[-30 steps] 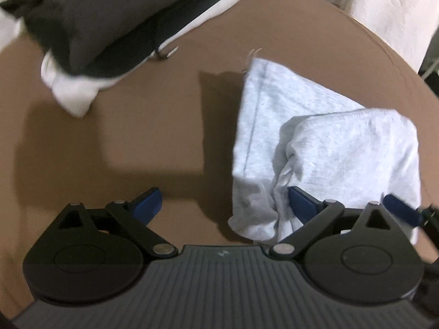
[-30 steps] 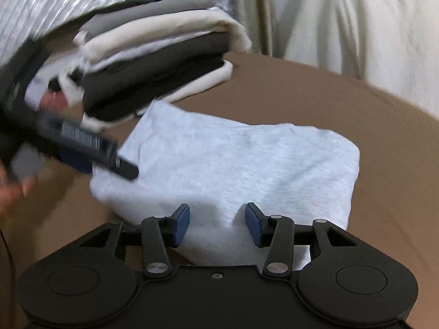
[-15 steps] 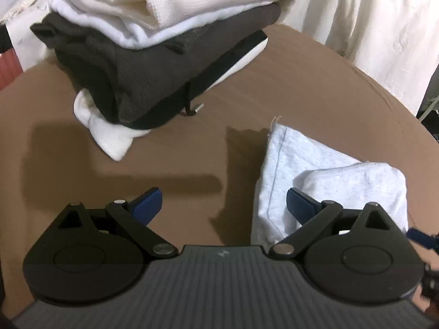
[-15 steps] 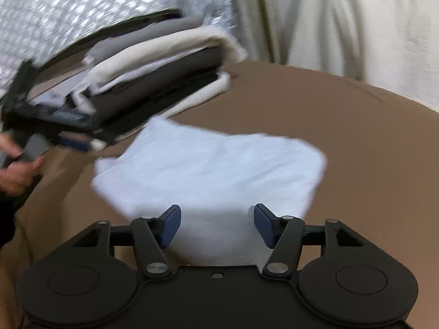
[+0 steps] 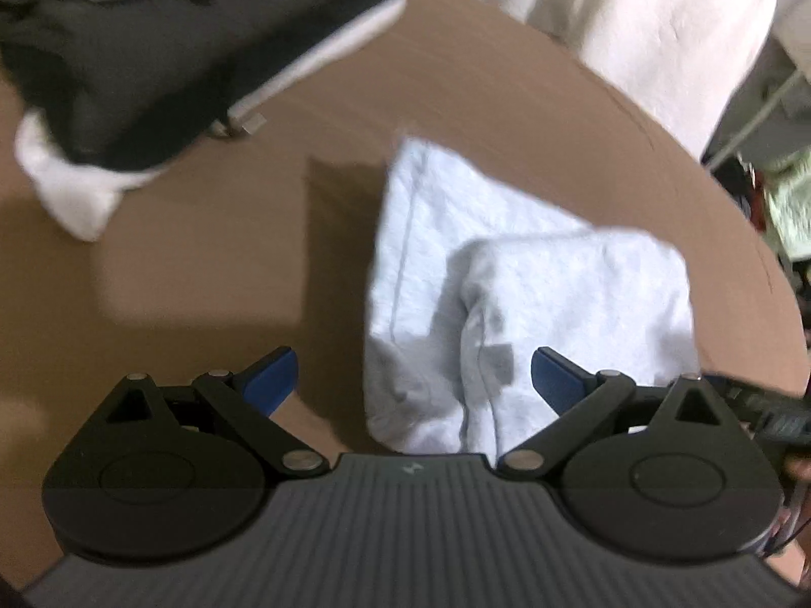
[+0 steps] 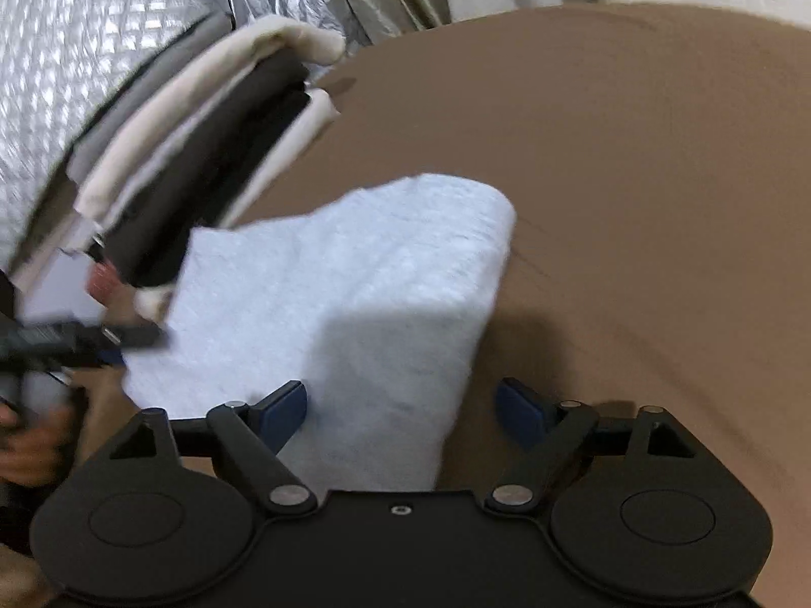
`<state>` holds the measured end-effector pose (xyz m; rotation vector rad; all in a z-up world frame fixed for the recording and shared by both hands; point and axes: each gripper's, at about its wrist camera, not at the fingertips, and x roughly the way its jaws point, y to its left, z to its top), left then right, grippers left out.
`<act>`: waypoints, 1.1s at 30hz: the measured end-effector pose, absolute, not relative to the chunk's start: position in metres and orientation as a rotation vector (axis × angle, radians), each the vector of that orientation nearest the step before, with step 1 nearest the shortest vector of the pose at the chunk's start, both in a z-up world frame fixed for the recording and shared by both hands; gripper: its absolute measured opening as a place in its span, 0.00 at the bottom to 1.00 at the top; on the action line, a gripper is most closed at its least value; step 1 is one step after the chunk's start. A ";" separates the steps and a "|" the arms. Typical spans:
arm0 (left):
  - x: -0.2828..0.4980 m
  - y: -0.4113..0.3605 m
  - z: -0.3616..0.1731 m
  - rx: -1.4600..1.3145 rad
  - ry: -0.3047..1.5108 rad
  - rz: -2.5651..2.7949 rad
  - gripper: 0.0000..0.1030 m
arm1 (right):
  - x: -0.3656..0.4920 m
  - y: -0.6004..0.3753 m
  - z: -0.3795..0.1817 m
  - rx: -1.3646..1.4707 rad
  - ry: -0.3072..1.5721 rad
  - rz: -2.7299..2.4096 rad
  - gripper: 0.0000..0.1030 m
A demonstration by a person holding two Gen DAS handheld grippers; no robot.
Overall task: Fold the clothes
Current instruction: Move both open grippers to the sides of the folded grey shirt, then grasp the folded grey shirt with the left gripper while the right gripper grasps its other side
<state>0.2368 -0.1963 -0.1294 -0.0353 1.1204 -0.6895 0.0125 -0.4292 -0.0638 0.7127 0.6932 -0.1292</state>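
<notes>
A folded light grey garment (image 5: 512, 283) lies on the brown round table (image 5: 213, 233). My left gripper (image 5: 413, 380) hovers open over the garment's near left corner, with cloth between its blue pads but not pinched. In the right wrist view the same garment (image 6: 355, 294) sits just ahead, and my right gripper (image 6: 403, 413) is open over its near right corner. The left gripper (image 6: 66, 339) and a hand show at that view's left edge. A stack of folded dark and cream clothes (image 6: 203, 152) stands behind the garment, also the stack (image 5: 152, 50) at upper left.
White drapery (image 5: 633, 25) hangs beyond the table's far edge. Silver quilted material (image 6: 76, 50) lies behind the stack. Bare brown tabletop (image 6: 659, 202) stretches to the right of the garment. The frames are motion-blurred.
The right gripper's jaws have opened wider and it has shifted right along the garment. The left gripper has dipped back down toward the garment's near corner, still open.
</notes>
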 end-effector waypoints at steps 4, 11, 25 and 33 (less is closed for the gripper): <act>0.240 -0.205 -0.145 -0.002 1.135 -0.690 1.00 | 0.024 -0.440 -0.071 0.776 0.671 -0.070 0.84; 0.234 -0.196 -0.139 -0.099 1.086 -0.818 0.55 | 0.043 -0.456 -0.075 0.869 0.611 0.034 0.24; 0.197 -0.229 -0.113 0.098 0.823 -0.707 0.96 | 0.059 -0.494 -0.046 0.552 0.681 -0.326 0.45; 0.249 -0.196 -0.138 -0.333 1.059 -0.757 0.96 | -0.008 -0.479 -0.069 0.763 0.700 -0.199 0.66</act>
